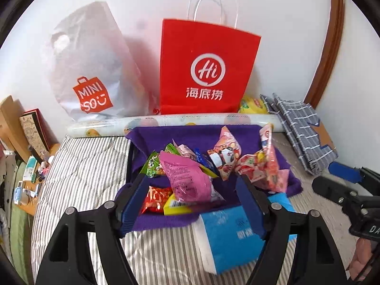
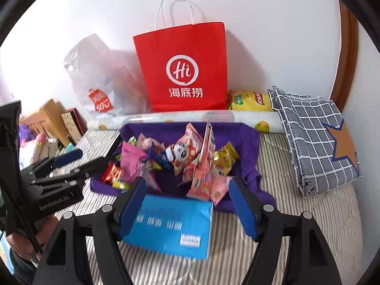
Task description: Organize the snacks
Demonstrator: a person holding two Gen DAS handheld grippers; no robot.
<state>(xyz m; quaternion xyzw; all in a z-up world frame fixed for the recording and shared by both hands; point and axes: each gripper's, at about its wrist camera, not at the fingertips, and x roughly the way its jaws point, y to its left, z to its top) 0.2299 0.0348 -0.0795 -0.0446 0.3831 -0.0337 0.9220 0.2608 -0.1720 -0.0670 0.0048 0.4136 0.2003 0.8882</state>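
Observation:
A purple cloth-lined tray (image 1: pixel 190 133) (image 2: pixel 247 140) on the striped bed holds several snack packets: a pink packet (image 1: pixel 187 178) (image 2: pixel 131 163), a red one (image 1: pixel 155 198), a panda packet (image 1: pixel 222 159) (image 2: pixel 182 154) and a yellow one (image 2: pixel 225 158). A blue tissue pack (image 1: pixel 228 235) (image 2: pixel 171 223) lies in front of the tray. My left gripper (image 1: pixel 192 190) is open and empty, its fingers either side of the pink packet. My right gripper (image 2: pixel 186 190) is open and empty above the tissue pack.
A red paper bag (image 1: pixel 204 68) (image 2: pixel 185 71) and a white Miniso bag (image 1: pixel 87 71) (image 2: pixel 99 83) lean on the wall behind a rolled sheet (image 2: pixel 190 117). A yellow chip bag (image 2: pixel 251 101) and checked cloth (image 2: pixel 313 140) lie right. A cluttered side table (image 1: pixel 26 156) stands left.

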